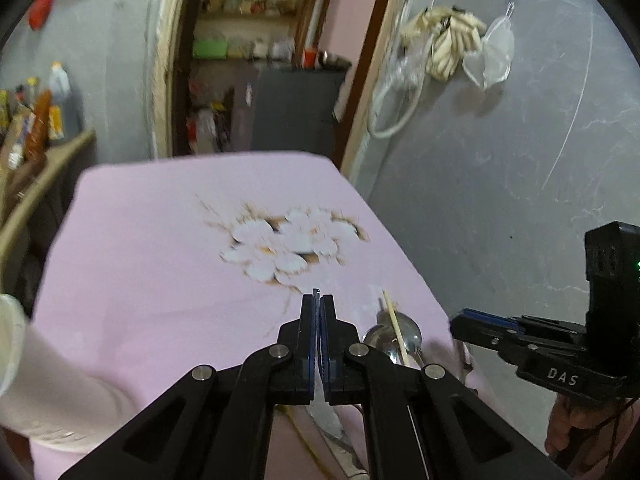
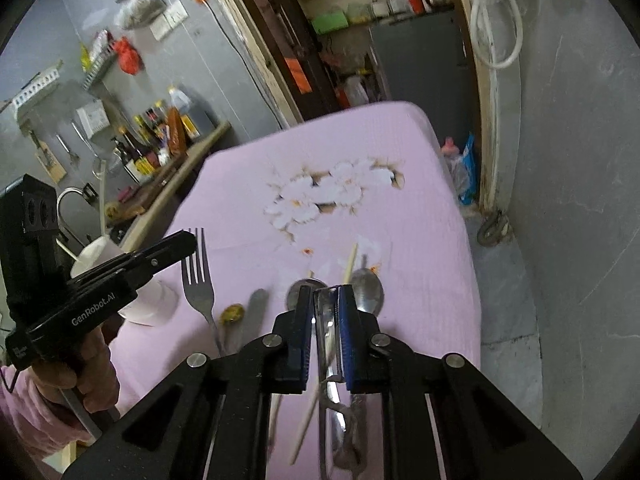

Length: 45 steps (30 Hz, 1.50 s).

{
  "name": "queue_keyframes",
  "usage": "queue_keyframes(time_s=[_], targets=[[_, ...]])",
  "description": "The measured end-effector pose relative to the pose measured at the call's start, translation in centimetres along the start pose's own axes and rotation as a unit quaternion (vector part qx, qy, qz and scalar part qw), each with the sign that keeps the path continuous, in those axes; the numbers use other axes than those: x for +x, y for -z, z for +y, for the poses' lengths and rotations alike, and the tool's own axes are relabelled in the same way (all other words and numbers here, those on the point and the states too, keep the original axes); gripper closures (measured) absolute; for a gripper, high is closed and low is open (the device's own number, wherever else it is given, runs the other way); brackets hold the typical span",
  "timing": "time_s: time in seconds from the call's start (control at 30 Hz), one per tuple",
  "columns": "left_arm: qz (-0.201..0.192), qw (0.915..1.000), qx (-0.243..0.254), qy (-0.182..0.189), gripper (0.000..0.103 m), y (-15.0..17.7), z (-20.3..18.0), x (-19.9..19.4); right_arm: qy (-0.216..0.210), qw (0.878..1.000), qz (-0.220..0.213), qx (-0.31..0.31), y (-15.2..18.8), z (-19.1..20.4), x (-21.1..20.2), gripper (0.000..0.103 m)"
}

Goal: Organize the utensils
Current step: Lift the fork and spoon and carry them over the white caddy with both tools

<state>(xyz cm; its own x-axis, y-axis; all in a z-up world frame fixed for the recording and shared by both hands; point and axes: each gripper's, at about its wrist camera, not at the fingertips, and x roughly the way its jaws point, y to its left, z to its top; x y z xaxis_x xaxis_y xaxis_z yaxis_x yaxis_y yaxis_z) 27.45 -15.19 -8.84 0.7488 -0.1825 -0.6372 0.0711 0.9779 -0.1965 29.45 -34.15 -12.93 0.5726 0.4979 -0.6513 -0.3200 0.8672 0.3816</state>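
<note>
pink flowered tablecloth (image 2: 240, 200) bare across its far half, utensils bunched at the near edge, fork (image 2: 198, 280) beside white cup (image 2: 148, 300), spoon (image 2: 370, 292) near the right edge, left gripper (image 1: 317, 300) jaws pressed together on nothing, right gripper (image 2: 326, 300) pinching a shiny metal utensil (image 2: 330, 344)

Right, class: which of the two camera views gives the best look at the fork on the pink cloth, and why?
The right wrist view. There the fork lies in full sight on the pink cloth, tines pointing away, beside the left gripper. The left wrist view shows no fork at all; its own closed fingers and linkage fill the foreground.
</note>
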Motion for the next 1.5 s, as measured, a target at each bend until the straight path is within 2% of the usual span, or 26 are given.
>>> queue_keyframes(time_s=[0.23,0.5,0.7,0.9,1.1,1.37,1.5], targets=[[-0.049,0.9986,0.011,-0.016,0.101,-0.4,0.2,-4.4,0.012,0.999,-0.038,-0.011,0.9,2.0,-2.8,0.092],[-0.071,0.9972,0.024,-0.005,0.101,-1.3,0.7,-7.5,0.024,0.996,-0.082,-0.016,2.2,4.6,-6.0,0.092],[-0.083,0.9963,0.023,0.002,0.101,-2.2,1.6,-9.8,0.024,0.99,-0.134,-0.024,0.6,7.2,-8.8,0.092],[-0.105,0.9942,0.021,-0.005,0.1,-3.7,3.7,-13.0,-0.021,0.979,-0.202,-0.029,-3.3,11.3,-10.5,0.092],[-0.138,0.9902,0.005,-0.024,0.1,-5.7,7.3,-17.1,-0.082,0.962,-0.258,-0.041,-7.2,16.7,-9.3,0.092],[-0.189,0.9766,-0.012,-0.102,0.1,-7.8,13.4,-23.2,-0.142,0.944,-0.288,-0.074,-10.0,24.3,-5.7,0.092],[-0.205,0.9684,-0.02,-0.14,0.1,-8.0,16.4,-25.2,-0.159,0.942,-0.284,-0.08,-10.2,27.0,-3.1,0.092]])
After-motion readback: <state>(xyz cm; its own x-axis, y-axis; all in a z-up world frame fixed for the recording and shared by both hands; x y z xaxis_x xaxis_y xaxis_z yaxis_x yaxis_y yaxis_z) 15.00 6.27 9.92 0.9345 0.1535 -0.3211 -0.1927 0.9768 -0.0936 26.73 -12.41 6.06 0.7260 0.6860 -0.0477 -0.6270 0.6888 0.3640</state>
